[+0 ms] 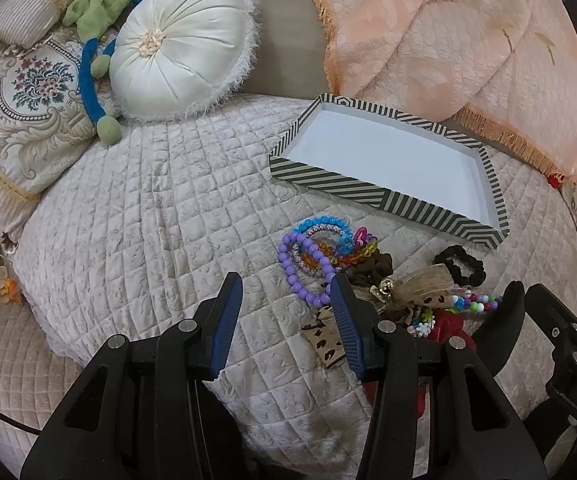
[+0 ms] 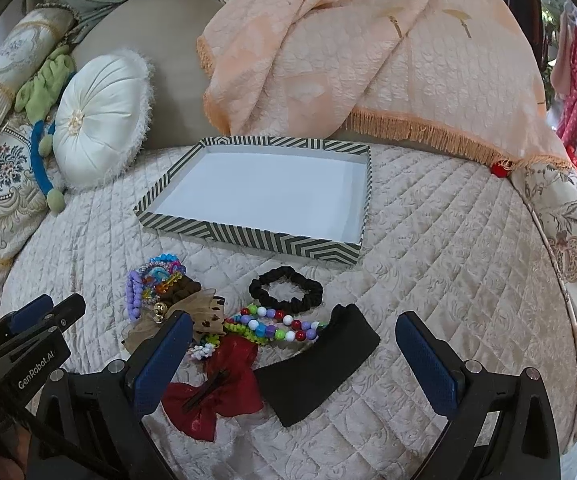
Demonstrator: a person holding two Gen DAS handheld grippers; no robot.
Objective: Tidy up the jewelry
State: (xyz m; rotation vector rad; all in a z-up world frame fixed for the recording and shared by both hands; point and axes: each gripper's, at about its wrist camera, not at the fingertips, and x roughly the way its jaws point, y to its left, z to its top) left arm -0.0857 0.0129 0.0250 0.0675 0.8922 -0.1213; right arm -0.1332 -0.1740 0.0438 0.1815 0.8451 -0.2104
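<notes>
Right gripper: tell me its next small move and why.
Probably ease the right gripper forward and down onto the black scrunchie. Its fingers are open and hold nothing, the scrunchie lies apart from the tangled pile, just ahead, and the striped tray behind it has nothing in it. The left gripper, also open, hovers by the purple bead bracelet.

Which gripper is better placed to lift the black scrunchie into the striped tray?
Probably the right gripper. It is open, and the black scrunchie lies just ahead between its fingers, with the empty striped tray straight beyond. The left gripper, also open, faces the purple bead bracelet instead.
</notes>
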